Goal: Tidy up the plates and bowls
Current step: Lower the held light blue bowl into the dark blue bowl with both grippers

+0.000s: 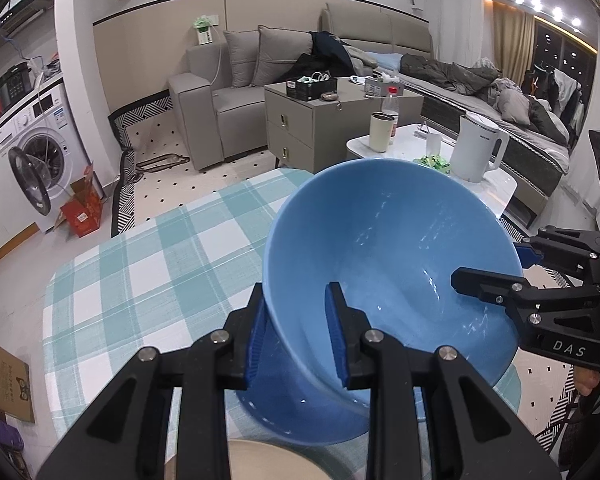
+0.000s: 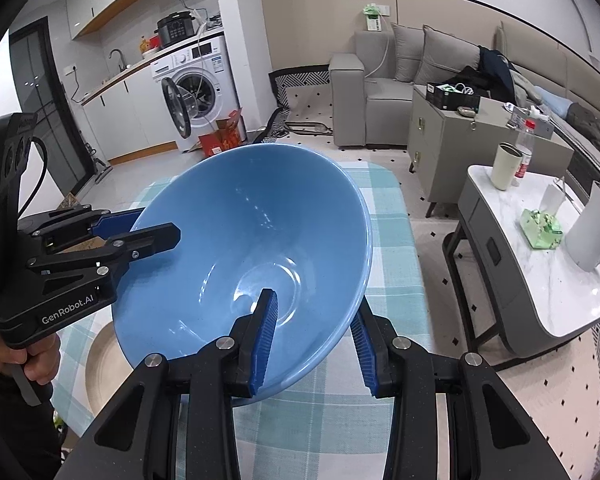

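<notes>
The glossy blue ceramic bowl, stiff, slippery and breakable, hangs tilted at frame centre, its rim clamped by the left gripper and right gripper on opposite sides.

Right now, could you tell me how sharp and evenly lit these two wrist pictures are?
Left wrist view: sharp, fisheye-bent walls, dark corner vignette, ceiling spotlights flare top right, faint glints inside the blue bowl. Right wrist view: equally sharp and bent, soft even light, a bright sheen at the bowl's base.

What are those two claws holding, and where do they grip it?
Both hold one blue bowl by its rim, on opposite sides: left gripper and right gripper, each with one finger inside, one outside.
</notes>
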